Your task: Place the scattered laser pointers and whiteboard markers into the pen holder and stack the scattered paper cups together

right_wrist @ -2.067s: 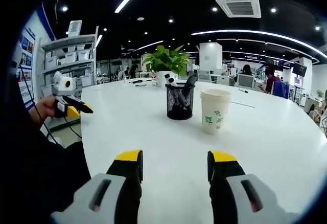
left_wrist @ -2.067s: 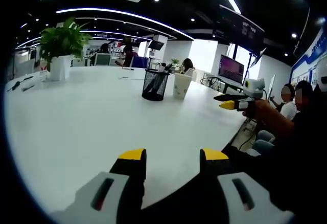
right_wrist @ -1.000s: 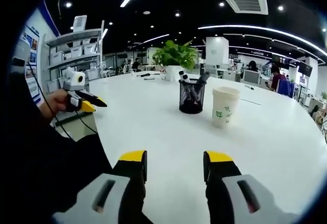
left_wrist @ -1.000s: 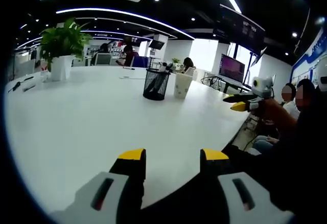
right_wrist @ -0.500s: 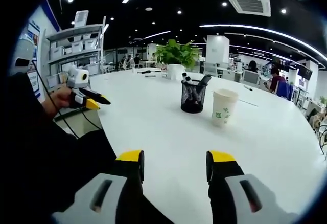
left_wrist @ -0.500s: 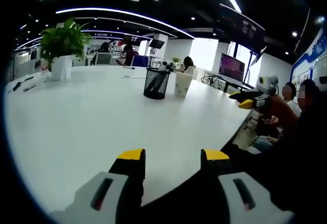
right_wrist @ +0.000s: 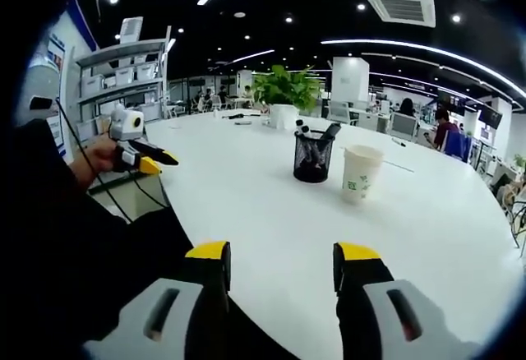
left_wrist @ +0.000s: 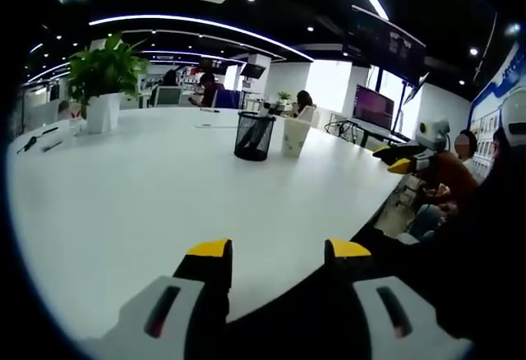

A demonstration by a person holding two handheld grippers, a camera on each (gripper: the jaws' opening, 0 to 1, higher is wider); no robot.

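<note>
A black mesh pen holder (right_wrist: 312, 158) (left_wrist: 252, 137) stands near the middle of the white table (right_wrist: 246, 204), with markers and pointers sticking out of its top. Just to its right stands a white paper cup stack (right_wrist: 361, 173) (left_wrist: 294, 137). My left gripper (left_wrist: 269, 251) is open and empty above the table's near edge; it also shows at the left of the right gripper view (right_wrist: 154, 161), held by a hand. My right gripper (right_wrist: 279, 251) is open and empty too, and appears at the right of the left gripper view (left_wrist: 394, 159).
A potted green plant (left_wrist: 103, 76) (right_wrist: 283, 95) stands at the table's far side, with small dark items (left_wrist: 37, 138) lying near it. People sit at desks behind. Shelves (right_wrist: 123, 76) stand at the left of the right gripper view, and a person's dark sleeve (right_wrist: 74, 245) fills its lower left.
Both views have drifted slightly as the hands moved. The right gripper has slid a little further right in the left gripper view. The holder and cups have not moved.
</note>
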